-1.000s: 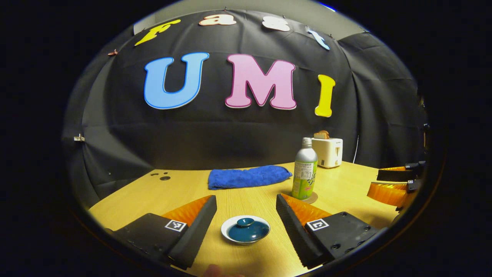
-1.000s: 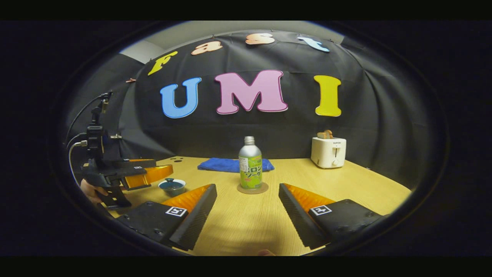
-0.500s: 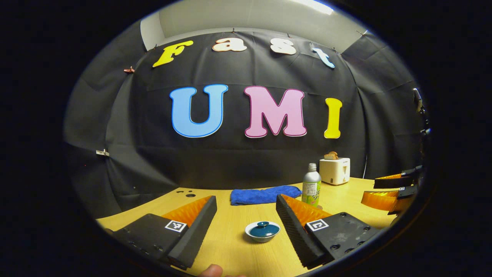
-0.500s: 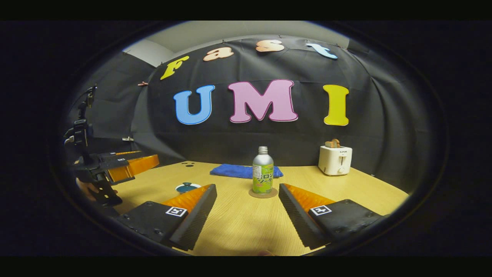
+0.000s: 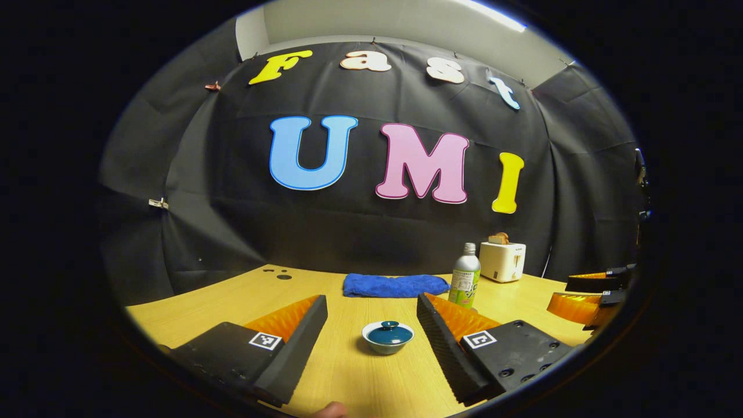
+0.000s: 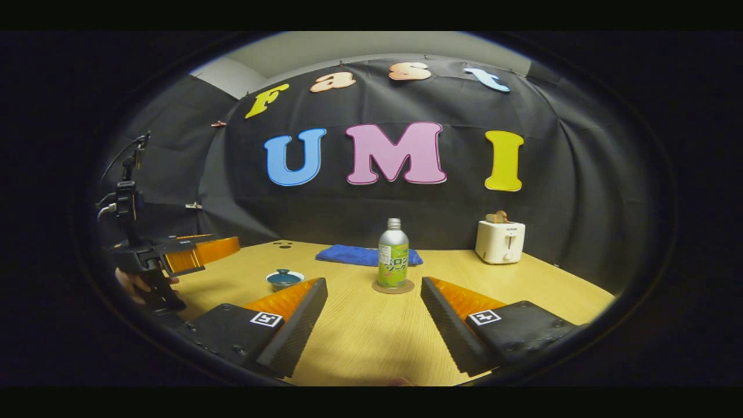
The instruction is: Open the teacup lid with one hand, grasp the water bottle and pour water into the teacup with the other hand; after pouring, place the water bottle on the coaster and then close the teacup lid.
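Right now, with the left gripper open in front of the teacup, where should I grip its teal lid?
Take the small round knob on top of the teal ceramic lid, coming down from above with the left gripper. The lid's dome looks low and smooth, seated in the white teacup, so the knob likely offers the only purchase.

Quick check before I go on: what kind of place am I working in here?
Likely a staged recording booth dressed as a tea table: a black cloth wall behind a wooden table holding a lidded teacup, a water bottle on a coaster, a toaster and a blue towel.
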`<state>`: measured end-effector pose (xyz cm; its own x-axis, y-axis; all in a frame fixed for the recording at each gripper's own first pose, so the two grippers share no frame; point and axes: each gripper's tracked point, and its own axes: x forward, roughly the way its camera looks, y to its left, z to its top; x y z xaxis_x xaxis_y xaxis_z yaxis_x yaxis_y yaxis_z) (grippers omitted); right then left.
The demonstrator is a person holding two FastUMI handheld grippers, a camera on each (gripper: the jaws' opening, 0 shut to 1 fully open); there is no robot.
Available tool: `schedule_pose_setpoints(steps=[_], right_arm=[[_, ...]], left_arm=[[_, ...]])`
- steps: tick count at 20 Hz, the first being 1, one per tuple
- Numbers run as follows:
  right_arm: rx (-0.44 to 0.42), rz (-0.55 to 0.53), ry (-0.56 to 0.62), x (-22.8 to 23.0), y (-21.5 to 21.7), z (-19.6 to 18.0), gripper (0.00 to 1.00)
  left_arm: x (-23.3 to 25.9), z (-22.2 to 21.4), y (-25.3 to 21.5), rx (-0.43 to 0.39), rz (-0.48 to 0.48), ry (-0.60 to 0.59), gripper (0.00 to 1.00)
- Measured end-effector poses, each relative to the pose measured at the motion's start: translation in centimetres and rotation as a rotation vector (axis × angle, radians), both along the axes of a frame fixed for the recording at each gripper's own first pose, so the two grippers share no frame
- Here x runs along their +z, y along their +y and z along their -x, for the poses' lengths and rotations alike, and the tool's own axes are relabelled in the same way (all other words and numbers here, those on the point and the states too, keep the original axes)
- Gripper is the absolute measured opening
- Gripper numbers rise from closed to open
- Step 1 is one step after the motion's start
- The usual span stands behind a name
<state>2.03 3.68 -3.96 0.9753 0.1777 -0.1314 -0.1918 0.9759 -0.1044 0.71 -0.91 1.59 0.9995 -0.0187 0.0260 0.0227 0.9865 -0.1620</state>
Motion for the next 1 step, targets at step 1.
schedule_pose_setpoints(steps=[1], right_arm=[[-0.004, -0.004, 0.002, -0.18, -0.15, -0.16, 1.00]], left_arm=[[0.00, -0.07, -0.04, -0.001, -0.001, 0.001, 0.98]])
